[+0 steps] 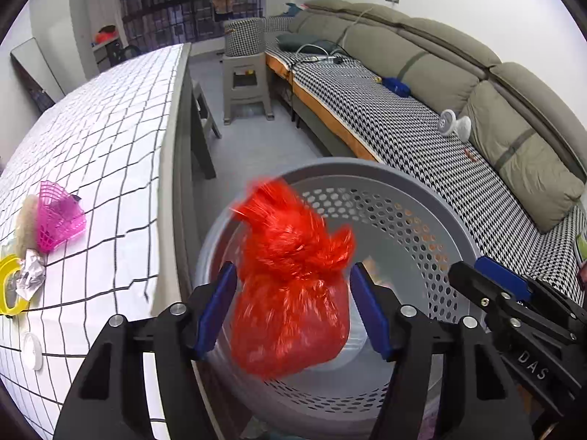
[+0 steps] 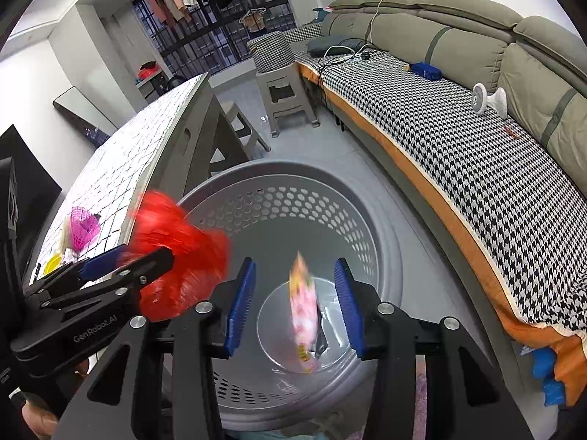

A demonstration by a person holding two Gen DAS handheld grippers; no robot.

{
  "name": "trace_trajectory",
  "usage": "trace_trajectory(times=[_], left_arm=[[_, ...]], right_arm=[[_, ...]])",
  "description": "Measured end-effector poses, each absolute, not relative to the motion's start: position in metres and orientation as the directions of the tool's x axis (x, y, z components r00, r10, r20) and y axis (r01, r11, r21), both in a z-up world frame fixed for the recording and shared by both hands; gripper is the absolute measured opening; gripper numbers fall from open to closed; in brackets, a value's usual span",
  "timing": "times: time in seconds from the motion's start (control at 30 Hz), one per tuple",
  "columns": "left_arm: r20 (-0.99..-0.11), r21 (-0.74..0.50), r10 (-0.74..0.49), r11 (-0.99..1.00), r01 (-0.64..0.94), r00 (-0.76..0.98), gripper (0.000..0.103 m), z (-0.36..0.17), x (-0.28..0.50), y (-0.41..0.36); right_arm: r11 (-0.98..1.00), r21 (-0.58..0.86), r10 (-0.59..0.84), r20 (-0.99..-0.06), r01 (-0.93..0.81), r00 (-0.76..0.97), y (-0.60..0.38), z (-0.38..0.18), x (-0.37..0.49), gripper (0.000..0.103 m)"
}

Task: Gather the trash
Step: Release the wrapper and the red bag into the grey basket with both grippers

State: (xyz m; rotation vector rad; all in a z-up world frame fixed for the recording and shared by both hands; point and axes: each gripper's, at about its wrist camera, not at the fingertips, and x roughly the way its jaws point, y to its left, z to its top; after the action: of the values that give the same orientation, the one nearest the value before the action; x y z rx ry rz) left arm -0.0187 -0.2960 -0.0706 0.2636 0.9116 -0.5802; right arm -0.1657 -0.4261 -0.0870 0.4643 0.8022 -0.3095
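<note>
The grey bin (image 1: 422,198) stands on the floor tight against the desk (image 1: 110,117), likely so trash can go straight from the top into it, and both claws hang over its mouth. The left claw (image 1: 293,308) is spread wide around the red bag (image 1: 293,293), blurred and apparently touching neither pad, so I judge it is dropping. The right claw (image 2: 295,304) gapes too, a blurred pink wrapper (image 2: 304,308) falling between its pads; more trash (image 1: 44,231) waits on the desk.
</note>
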Motion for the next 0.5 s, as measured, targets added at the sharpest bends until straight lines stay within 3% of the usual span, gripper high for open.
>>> trace_trajectory(times=[0.37,0.5], left_arm=[[-0.804,-0.049,-0.367,0.825,0.563,0.468,0.071,-0.069,-0.02,-0.286],[-0.795,-0.049,-0.369,0.83,0.556,0.482,0.08,-0.065,-0.022,-0.279]], right_arm=[[0.851,0.289,-0.087,-0.747,0.439,0.659,-0.421,-0.088,-0.172,0.044],[0.852,0.289,-0.09,-0.74,0.436,0.667,-0.419,-0.086,-0.174,0.049]])
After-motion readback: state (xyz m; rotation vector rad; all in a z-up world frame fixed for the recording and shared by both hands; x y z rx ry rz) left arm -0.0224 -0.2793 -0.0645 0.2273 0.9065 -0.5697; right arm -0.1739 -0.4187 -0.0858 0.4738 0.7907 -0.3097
